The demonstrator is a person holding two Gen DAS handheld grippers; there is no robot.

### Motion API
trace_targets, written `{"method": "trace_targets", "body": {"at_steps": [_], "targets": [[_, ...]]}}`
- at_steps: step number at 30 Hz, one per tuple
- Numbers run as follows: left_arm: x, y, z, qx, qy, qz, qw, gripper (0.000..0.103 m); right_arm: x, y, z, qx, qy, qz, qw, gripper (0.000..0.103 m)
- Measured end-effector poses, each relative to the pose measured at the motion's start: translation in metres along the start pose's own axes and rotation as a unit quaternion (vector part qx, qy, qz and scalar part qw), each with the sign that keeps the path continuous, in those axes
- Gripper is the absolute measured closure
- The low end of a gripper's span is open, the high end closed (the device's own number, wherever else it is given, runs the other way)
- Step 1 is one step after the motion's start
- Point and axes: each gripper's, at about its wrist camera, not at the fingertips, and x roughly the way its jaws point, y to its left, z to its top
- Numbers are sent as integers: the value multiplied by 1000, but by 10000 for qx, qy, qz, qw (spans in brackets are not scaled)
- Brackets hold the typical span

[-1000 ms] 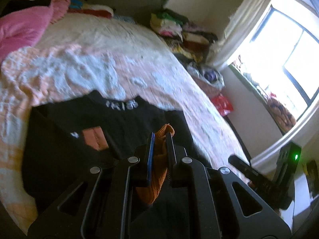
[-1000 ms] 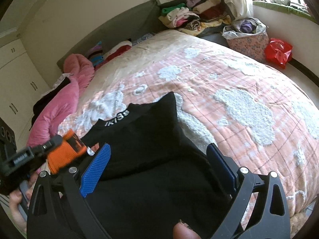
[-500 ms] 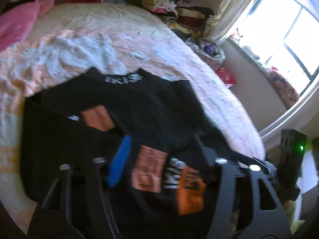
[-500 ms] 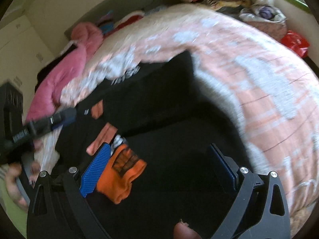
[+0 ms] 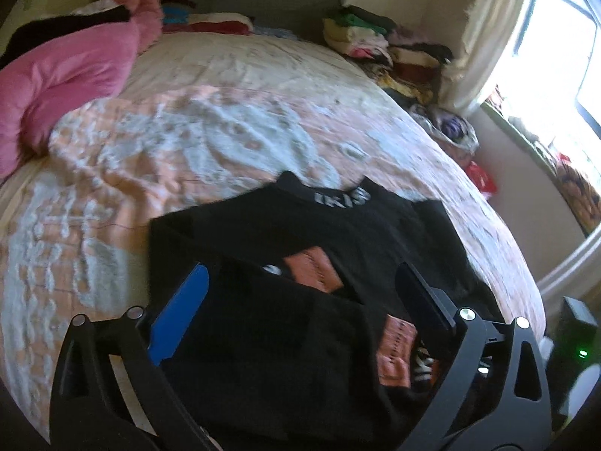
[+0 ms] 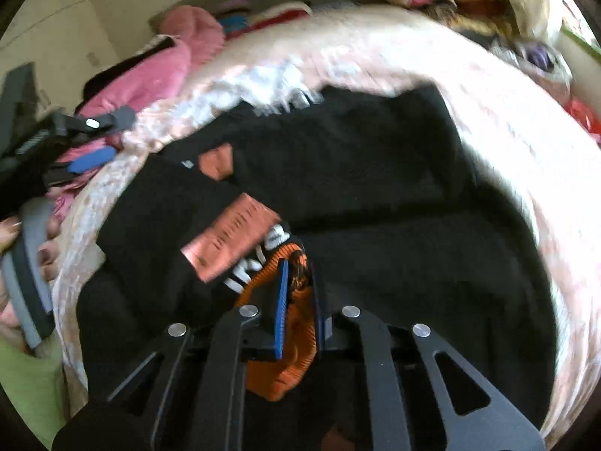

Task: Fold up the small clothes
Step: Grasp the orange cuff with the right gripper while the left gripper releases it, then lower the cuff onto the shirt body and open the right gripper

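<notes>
A black sweater [image 5: 338, 233] with orange patches and a white-lettered collar lies spread on the bed; it also shows in the right wrist view [image 6: 357, 173]. Its sleeve lies folded across the body. My left gripper [image 5: 300, 293] is open and empty above the sweater's lower left part. My right gripper [image 6: 298, 274] is shut on the sleeve's orange ribbed cuff [image 6: 289, 342], low over the sweater's front. The left gripper also shows at the left edge of the right wrist view [image 6: 90, 139], beside the bed.
The bed has a peach and white quilt [image 5: 188, 143]. A pink duvet [image 5: 64, 75] lies at the far left. Stacks of folded clothes [image 5: 375, 41] stand by the curtain and window at the right. A red bag [image 5: 482, 180] lies on the floor.
My left gripper let go of the orange cuff, opened and drew back to the left. My right gripper moved in over the sweater and shut on the cuff.
</notes>
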Motion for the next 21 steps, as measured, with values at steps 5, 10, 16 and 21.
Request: {"method": "trace_targets", "body": {"at_steps": [5,10,16,21], "targets": [[-9,28,10,-355,-202,129,9991,10,-21,22,40,-691,-544,239,9958,94],[-18,48,17,-587,-382,215,9973,10,-50,42,86,-1501,-1131,220,9819,94],[-18,54,19,-660,-407,187,9968,10,-64,20,122,-1626,-1560,-184,9741,94],[-1,46,14,-499,-198,218,9983,10,-36,-15,120,-1421,-1369,-406,9795,94]]}}
